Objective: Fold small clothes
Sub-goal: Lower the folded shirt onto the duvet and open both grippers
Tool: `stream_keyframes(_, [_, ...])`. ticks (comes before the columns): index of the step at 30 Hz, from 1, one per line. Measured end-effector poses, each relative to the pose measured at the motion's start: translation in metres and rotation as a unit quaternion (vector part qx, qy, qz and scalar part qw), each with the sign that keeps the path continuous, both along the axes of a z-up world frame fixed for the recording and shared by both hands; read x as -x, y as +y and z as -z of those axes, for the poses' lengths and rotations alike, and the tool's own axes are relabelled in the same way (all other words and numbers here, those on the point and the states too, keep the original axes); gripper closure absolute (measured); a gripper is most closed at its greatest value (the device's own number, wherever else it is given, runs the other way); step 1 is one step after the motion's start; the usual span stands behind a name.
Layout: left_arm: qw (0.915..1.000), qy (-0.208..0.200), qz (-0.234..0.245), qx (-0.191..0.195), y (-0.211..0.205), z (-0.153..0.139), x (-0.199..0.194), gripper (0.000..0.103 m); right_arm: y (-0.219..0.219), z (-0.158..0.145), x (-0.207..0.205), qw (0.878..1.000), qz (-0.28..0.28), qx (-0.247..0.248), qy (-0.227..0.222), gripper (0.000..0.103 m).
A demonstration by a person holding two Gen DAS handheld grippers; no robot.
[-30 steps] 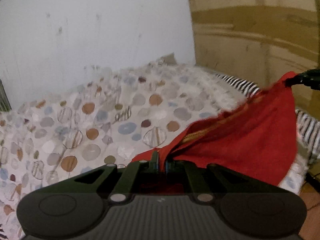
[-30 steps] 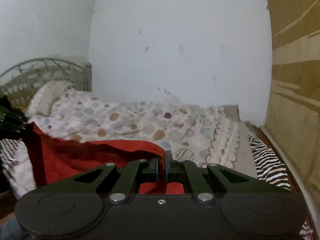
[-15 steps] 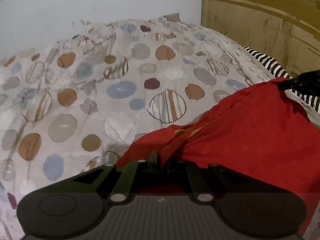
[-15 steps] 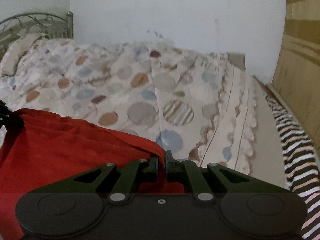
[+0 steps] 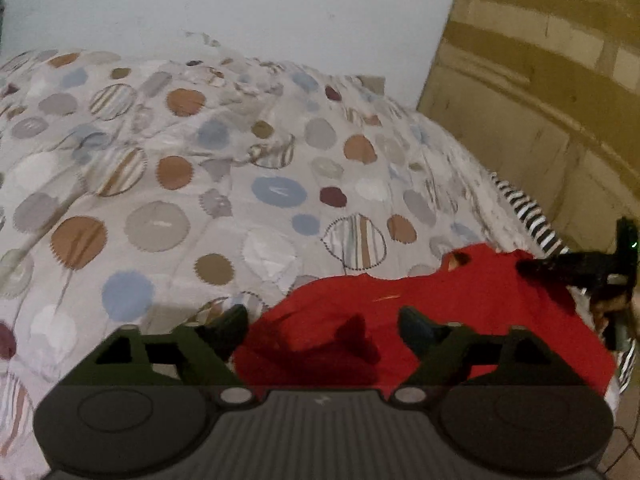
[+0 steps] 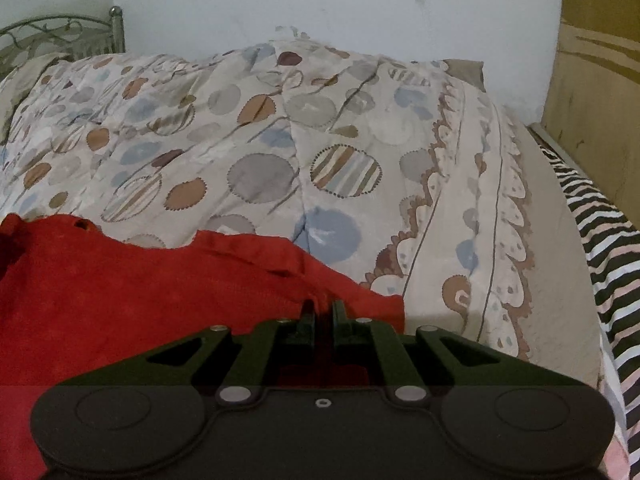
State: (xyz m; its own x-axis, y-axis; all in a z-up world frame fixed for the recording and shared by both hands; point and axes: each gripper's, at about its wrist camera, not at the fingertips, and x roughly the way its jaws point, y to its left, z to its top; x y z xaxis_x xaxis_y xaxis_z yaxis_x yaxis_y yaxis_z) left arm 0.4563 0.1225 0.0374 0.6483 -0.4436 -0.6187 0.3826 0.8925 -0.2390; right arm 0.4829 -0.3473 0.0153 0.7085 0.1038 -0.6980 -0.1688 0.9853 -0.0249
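left wrist view: the red garment (image 5: 420,320) lies on the spotted quilt (image 5: 200,200) near a striped sheet (image 5: 528,216), where a second ago it hung lifted. the left gripper (image 5: 320,326) has just spread its jaws, cloth loose between them; the right gripper (image 6: 323,312) pinches a red edge.

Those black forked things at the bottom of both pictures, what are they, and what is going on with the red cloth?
They are hand-held grippers, one in each of a person's hands, each with a camera looking along its jaws. One picture is from the left gripper, the other from the right gripper. A red garment lies on a spotted bedspread. The left jaws have just been opening and stand wide apart over the cloth, not pinching it. The right jaws are closed on the garment's edge. The right gripper also shows at the left picture's right edge.
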Motion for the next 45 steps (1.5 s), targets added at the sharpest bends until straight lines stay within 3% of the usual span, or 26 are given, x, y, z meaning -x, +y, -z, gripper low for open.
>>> stream_keyframes(5, [0.9985, 0.035, 0.032, 0.027, 0.006, 0.016, 0.017, 0.016, -0.006, -0.001, 0.006, 0.999, 0.009, -0.035, 0.002, 0.076])
stream_keyframes(7, [0.9974, 0.047, 0.048, 0.026, -0.002, 0.026, 0.023, 0.016, -0.009, -0.003, 0.014, 0.999, 0.004, -0.050, 0.004, 0.054])
stream_keyframes(9, [0.9955, 0.062, 0.062, 0.035, -0.012, 0.034, 0.024, 0.016, -0.011, -0.006, 0.024, 0.998, -0.007, -0.062, -0.003, 0.044])
stream_keyframes(11, [0.9919, 0.084, 0.078, 0.054, -0.019, 0.041, 0.024, 0.020, -0.012, -0.008, 0.035, 0.998, -0.014, -0.067, -0.008, 0.042])
stream_keyframes(12, [0.9900, 0.093, 0.087, 0.061, -0.024, 0.043, 0.022, 0.029, -0.013, -0.009, 0.039, 0.998, -0.015, -0.069, -0.007, 0.041])
stream_keyframes(13, [0.9894, 0.100, 0.088, 0.058, -0.027, 0.045, 0.022, 0.046, -0.013, -0.009, 0.044, 0.997, -0.014, -0.070, -0.002, 0.041])
stream_keyframes(14, [0.9901, 0.106, 0.078, 0.047, -0.031, 0.047, 0.023, 0.056, -0.013, -0.009, 0.048, 0.997, -0.012, -0.071, 0.002, 0.041])
stream_keyframes(15, [0.9917, 0.108, 0.060, 0.033, -0.034, 0.047, 0.022, 0.083, -0.012, -0.009, 0.052, 0.997, -0.011, -0.071, 0.005, 0.041])
stream_keyframes(16, [0.9932, 0.104, 0.046, 0.026, -0.035, 0.046, 0.023, 0.092, -0.011, -0.009, 0.056, 0.997, -0.012, -0.071, 0.005, 0.042])
stream_keyframes(18, [0.9961, 0.076, 0.032, 0.032, -0.032, 0.037, 0.032, 0.094, -0.005, -0.009, 0.062, 0.998, -0.016, -0.063, 0.005, 0.049])
stream_keyframes(21, [0.9993, 0.021, 0.014, 0.029, -0.023, 0.023, 0.053, 0.095, 0.001, -0.007, 0.066, 0.998, -0.024, -0.053, 0.009, 0.087])
stream_keyframes(23, [0.9994, 0.020, -0.010, 0.028, -0.013, 0.025, 0.057, 0.095, 0.005, -0.005, 0.069, 0.999, -0.026, -0.038, 0.000, 0.089])
stream_keyframes(26, [0.9962, 0.065, -0.041, 0.040, 0.000, 0.047, 0.053, 0.095, 0.008, 0.000, 0.070, 0.999, -0.024, -0.026, -0.004, 0.091])
stream_keyframes(29, [0.9953, 0.068, -0.048, 0.050, 0.001, 0.060, 0.051, 0.095, 0.007, 0.003, 0.072, 0.999, -0.013, -0.032, -0.005, 0.091])
stream_keyframes(32, [0.9937, 0.067, -0.059, 0.068, 0.004, 0.063, 0.051, 0.092, 0.008, 0.004, 0.078, 1.000, -0.010, -0.025, -0.013, 0.091])
stream_keyframes(34, [0.9944, 0.061, -0.064, 0.056, 0.002, 0.064, 0.055, 0.076, 0.006, 0.005, 0.080, 0.999, -0.002, -0.031, -0.017, 0.090])
stream_keyframes(35, [0.9960, 0.050, -0.063, 0.039, -0.002, 0.062, 0.058, 0.071, 0.006, 0.005, 0.081, 0.999, 0.002, -0.034, -0.021, 0.090])
stream_keyframes(37, [0.9978, 0.021, -0.061, -0.015, -0.015, 0.055, 0.068, 0.050, 0.005, 0.006, 0.085, 0.999, 0.014, -0.038, -0.031, 0.086])
stream_keyframes(38, [0.9975, 0.012, -0.061, -0.035, -0.020, 0.052, 0.072, 0.045, 0.006, 0.007, 0.087, 0.998, 0.020, -0.040, -0.036, 0.085])
stream_keyframes(39, [0.9969, 0.008, -0.062, -0.048, -0.025, 0.049, 0.075, 0.031, 0.007, 0.008, 0.089, 0.998, 0.026, -0.040, -0.041, 0.084])
stream_keyframes(40, [0.9959, 0.007, -0.069, -0.057, -0.028, 0.046, 0.078, 0.018, 0.008, 0.008, 0.092, 0.998, 0.030, -0.038, -0.047, 0.080])
stream_keyframes(42, [0.9923, -0.003, -0.095, -0.080, -0.032, 0.039, 0.087, 0.005, 0.013, 0.006, 0.099, 0.997, 0.032, -0.026, -0.058, 0.069])
stream_keyframes(43, [0.9903, -0.009, -0.106, -0.088, -0.033, 0.036, 0.092, 0.000, 0.015, 0.005, 0.102, 0.997, 0.032, -0.021, -0.062, 0.060])
stream_keyframes(45, [0.9879, -0.018, -0.124, -0.092, -0.033, 0.030, 0.103, 0.001, 0.018, -0.002, 0.111, 0.997, 0.032, -0.018, -0.071, 0.047])
